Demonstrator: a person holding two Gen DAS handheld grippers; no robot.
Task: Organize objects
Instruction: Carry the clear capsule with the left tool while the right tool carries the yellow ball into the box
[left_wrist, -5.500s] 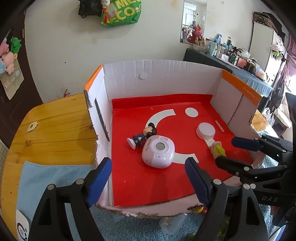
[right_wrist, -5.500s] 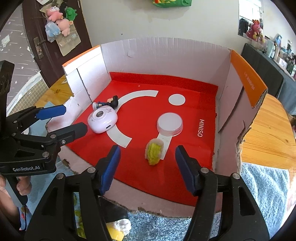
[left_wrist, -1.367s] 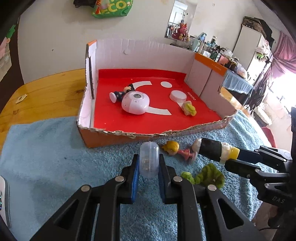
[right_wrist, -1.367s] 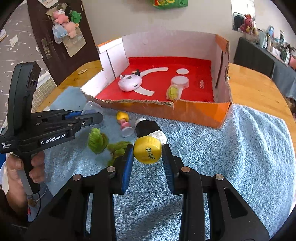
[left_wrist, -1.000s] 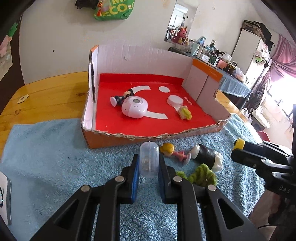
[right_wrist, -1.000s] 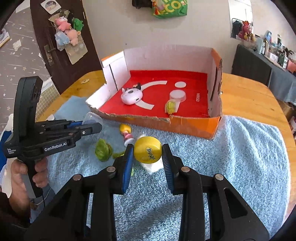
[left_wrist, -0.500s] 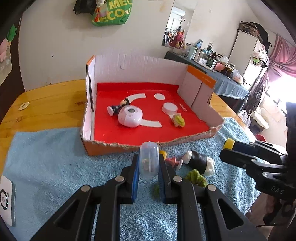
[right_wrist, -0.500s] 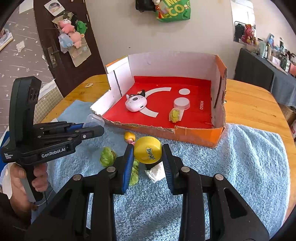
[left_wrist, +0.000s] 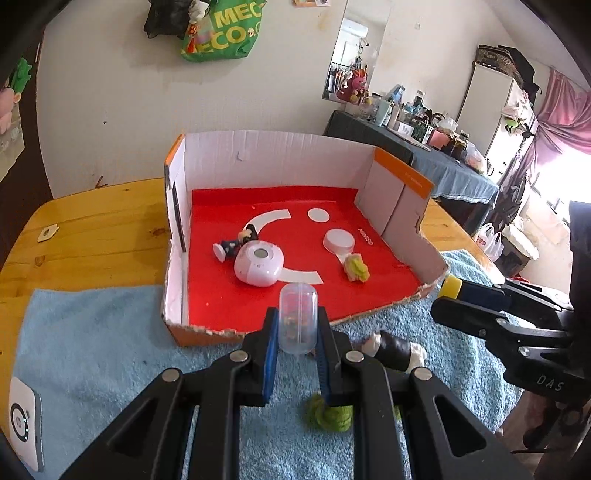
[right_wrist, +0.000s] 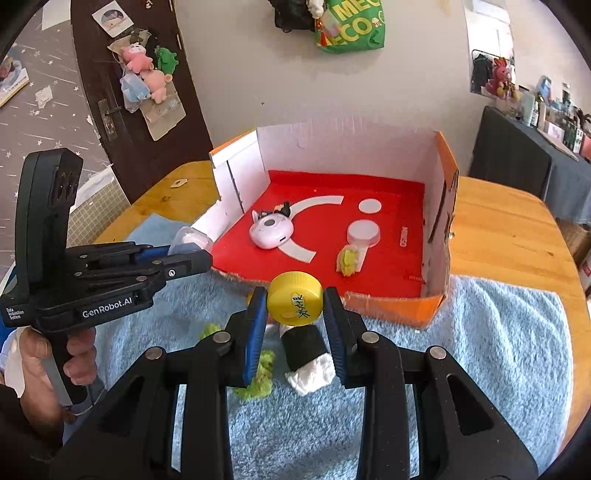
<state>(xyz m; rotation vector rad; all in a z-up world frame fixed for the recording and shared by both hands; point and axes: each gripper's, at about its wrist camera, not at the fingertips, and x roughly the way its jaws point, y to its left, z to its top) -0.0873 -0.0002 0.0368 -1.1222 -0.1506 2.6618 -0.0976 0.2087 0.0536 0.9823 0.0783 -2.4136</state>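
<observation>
Left gripper (left_wrist: 295, 334) is pinching the clear capsule (left_wrist: 297, 318) across its narrow middle, blue pads on both sides, capsule upright and raised just short of the box's torn front wall (left_wrist: 258, 326). Right gripper (right_wrist: 295, 325) is clamped on the yellow cap (right_wrist: 294, 303) by its rim, also hanging just in front of the box (right_wrist: 436, 206).

My read on handling: capsule looks like thin smooth plastic with small bits inside. Light, slick and probably crushable, so I'd hold mid-body with modest squeeze and not tilt it; it could squirt out of the pads. Cap is rigid and light, and the ribbed rim gives decent bite, so an edge grip across the diameter is fine.

Left outside the box on the blue towel (right_wrist: 480, 350):
- black-and-white roll (right_wrist: 306, 354), just below the cap. Looks soft; I'd grab the dark middle.
- green fuzzy toy (left_wrist: 330, 413), nearer me than the roll. Compressible, any grip works.

Inside the box, on the red floor: pink round gadget (left_wrist: 258, 266), small figurine (left_wrist: 236, 242) touching it, white lid (left_wrist: 339, 240), yellow-green tuft (left_wrist: 356, 267).
</observation>
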